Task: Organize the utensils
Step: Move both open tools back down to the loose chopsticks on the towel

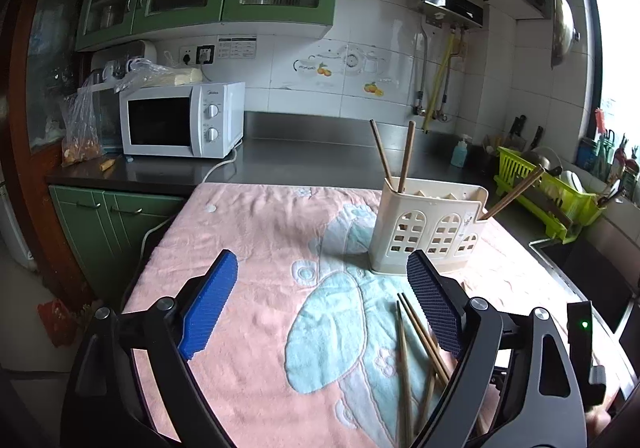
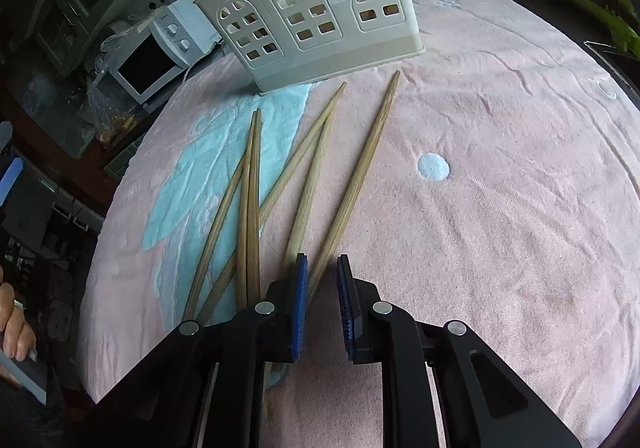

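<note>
Left gripper (image 1: 322, 302) spread wide, empty, above the pink towel (image 1: 248, 248). Right gripper (image 2: 322, 268) narrowed around one loose chopstick (image 2: 360, 171), jaws not visibly clamped. Five more chopsticks (image 2: 250, 199) fanned beside it. Cream utensil holder (image 1: 428, 226) upright near the towel's far edge, holding three chopsticks (image 1: 406, 151).

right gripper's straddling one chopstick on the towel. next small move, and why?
Probably close the right gripper on the rightmost chopstick. Its thick end already runs between the blue pads, which sit narrowly apart but do not seem to clamp it. It lies separate from the crossed chopsticks, so a single pick for the holder looks feasible.
</note>
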`<state>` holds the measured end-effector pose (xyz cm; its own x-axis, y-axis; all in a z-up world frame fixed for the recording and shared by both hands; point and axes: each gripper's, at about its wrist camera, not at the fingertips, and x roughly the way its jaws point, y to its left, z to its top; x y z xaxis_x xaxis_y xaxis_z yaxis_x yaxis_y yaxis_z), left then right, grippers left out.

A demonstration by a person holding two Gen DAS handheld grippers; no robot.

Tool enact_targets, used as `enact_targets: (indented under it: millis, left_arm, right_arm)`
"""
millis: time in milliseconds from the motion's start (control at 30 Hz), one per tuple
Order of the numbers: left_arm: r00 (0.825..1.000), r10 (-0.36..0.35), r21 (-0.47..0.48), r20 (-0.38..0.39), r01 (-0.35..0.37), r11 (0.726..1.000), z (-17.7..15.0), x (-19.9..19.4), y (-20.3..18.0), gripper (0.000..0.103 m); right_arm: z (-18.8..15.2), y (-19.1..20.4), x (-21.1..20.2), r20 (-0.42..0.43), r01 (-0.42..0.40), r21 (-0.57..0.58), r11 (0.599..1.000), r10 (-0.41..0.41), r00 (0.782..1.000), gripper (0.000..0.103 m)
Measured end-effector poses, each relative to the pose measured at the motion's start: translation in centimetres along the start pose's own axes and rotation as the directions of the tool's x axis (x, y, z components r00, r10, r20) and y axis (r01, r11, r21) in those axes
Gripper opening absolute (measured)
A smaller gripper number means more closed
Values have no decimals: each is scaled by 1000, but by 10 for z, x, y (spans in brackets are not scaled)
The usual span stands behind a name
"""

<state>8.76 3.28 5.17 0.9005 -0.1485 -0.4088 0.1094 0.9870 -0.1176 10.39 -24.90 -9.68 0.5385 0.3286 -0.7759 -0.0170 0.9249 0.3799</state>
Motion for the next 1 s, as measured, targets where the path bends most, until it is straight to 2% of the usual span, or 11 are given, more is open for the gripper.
enact_targets:
  millis: [133,233,400,600,733,1000]
  left_arm:
    - [1000,-2,-14,11,3,1000,-3,-3,4,89]
    - [1000,-9,-28,13,10,1000,-6,-4,7,90]
    - [1000,3,-23,15,-3,1000,-11,-7,12,91]
    - [1000,14,-49,7,-14,999,-16,-10,22,91]
    - [1000,20,-67,-5,-20,998,-21,-8,26,91]
    - [1000,16,-71,-20,-17,997,-29,-8,27,91]
  right_arm:
    - [1,9,3,-8,59,-25,998,-59,998,14]
    - [1,19,7,-8,124,-91,988,-125,992,12]
    - [-1,29,6,-5,197,-191,962,-202,979,12]
    - [-5,26,-1,15,265,-255,930,-270,963,11]
    - [-9,18,-7,2,201,-198,959,-205,979,11]
    - [-12,23,-16,48,166,-114,980,-161,986,12]
